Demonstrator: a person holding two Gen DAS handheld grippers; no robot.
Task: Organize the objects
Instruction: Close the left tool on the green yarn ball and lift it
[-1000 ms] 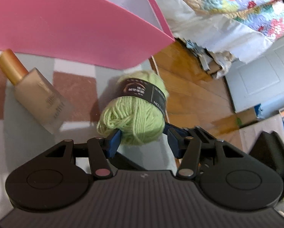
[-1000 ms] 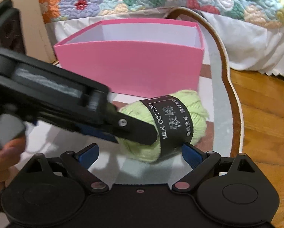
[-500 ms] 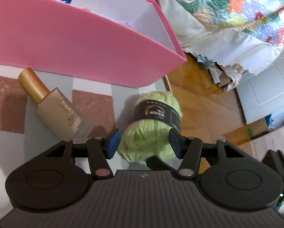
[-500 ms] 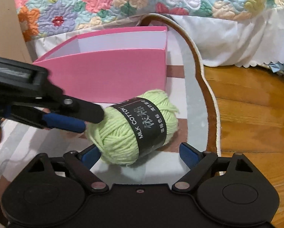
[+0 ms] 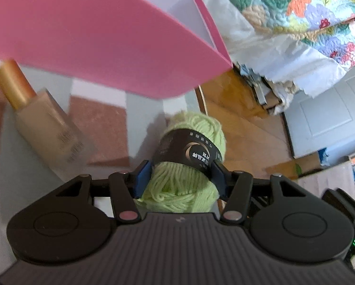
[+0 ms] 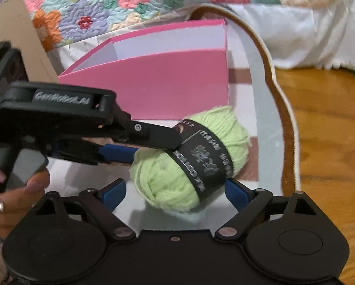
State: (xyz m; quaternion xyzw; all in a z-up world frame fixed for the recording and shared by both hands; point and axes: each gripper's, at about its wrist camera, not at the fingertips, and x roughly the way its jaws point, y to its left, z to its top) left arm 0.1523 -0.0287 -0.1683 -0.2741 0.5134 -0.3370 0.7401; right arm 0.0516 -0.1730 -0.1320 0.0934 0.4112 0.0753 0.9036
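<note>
The left gripper (image 5: 181, 178) was closing on the green yarn ball (image 5: 194, 142), apparently lifted beside the pink box (image 5: 106, 47). The right gripper (image 6: 175, 193) was opening wide around it, pads apart.

A home bedroom: quilted floral bedspread (image 6: 134, 7), rug (image 6: 260, 76), wooden floor (image 6: 332, 123).

A ball of light green yarn (image 6: 177, 178) with a black label is clamped by the left gripper (image 6: 153, 147), held in a hand (image 6: 13, 199). It sits between the right gripper's (image 6: 175, 190) opening jaws, before a pink box (image 6: 153, 83).
</note>
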